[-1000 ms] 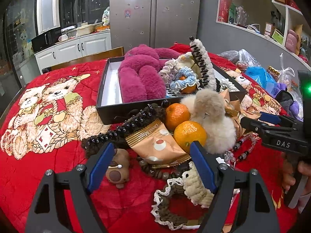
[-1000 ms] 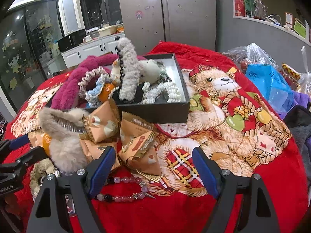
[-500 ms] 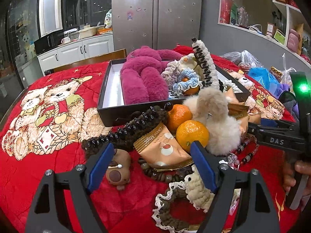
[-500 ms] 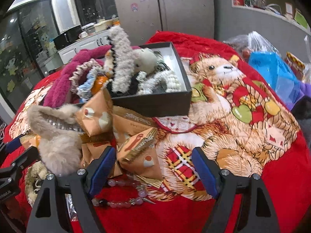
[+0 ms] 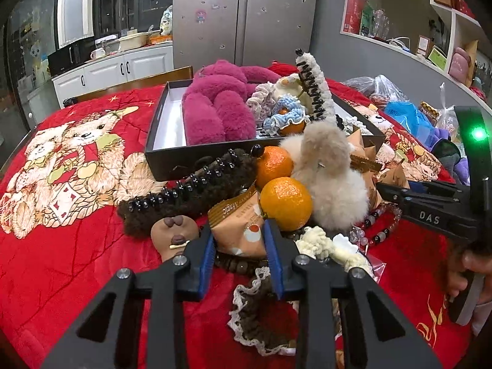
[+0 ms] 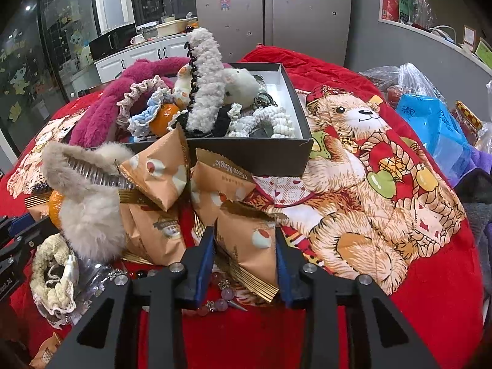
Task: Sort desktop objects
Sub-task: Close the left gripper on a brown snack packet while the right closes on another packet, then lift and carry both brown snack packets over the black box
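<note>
While both pairs of jaws were closing, the left tongs (image 5: pixel 238 241) had an orange snack packet (image 5: pixel 240 230) between its blue pads, which touched the packet's sides, just in front of a tangerine (image 5: pixel 286 203). The right tongs (image 6: pixel 244 252) likewise pinched another orange packet (image 6: pixel 249 246) lying on the red blanket (image 6: pixel 430 292) covering the bench, near the black box (image 6: pixel 261 156) of plush items.
</note>
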The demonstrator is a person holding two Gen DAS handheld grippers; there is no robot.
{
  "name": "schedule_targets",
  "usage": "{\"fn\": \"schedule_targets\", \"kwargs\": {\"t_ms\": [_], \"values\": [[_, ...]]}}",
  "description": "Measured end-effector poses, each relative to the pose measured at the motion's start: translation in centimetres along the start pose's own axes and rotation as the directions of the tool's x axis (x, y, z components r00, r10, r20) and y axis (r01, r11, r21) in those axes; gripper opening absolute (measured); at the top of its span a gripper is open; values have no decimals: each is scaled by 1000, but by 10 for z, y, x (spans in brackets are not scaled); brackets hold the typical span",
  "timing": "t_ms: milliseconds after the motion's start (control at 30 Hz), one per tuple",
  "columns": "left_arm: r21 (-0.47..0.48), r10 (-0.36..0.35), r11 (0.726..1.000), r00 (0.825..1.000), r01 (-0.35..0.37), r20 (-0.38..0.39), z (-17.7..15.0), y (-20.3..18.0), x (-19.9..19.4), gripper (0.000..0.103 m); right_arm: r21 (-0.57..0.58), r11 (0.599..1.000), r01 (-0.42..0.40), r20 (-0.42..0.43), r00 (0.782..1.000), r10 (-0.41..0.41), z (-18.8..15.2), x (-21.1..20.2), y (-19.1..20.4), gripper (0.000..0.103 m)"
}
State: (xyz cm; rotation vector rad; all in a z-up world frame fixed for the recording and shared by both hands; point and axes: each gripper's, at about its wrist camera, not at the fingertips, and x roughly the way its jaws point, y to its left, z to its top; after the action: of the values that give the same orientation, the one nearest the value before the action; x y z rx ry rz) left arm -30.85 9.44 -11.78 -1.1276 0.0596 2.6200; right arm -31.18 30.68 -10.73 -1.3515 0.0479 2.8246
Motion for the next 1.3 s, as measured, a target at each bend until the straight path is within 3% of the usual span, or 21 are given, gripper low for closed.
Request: {"fn": "schedule_targets", "kwargs": {"t_ms": [300, 733, 1300], "values": [[-8, 26, 1000, 1000, -26, 13, -4, 4, -12, 30, -30, 1000, -4, 35, 999, 5, 0, -19, 7, 35], [-38, 40, 999, 994, -36, 98, 3, 6, -46, 30, -78, 997, -13, 128, 991, 23, 1, -59, 26, 35], [-52, 55, 997, 995, -50, 85, 1, 6, -48, 30, -103, 994, -45, 134, 989, 59, -7, -68, 39, 35]]}}
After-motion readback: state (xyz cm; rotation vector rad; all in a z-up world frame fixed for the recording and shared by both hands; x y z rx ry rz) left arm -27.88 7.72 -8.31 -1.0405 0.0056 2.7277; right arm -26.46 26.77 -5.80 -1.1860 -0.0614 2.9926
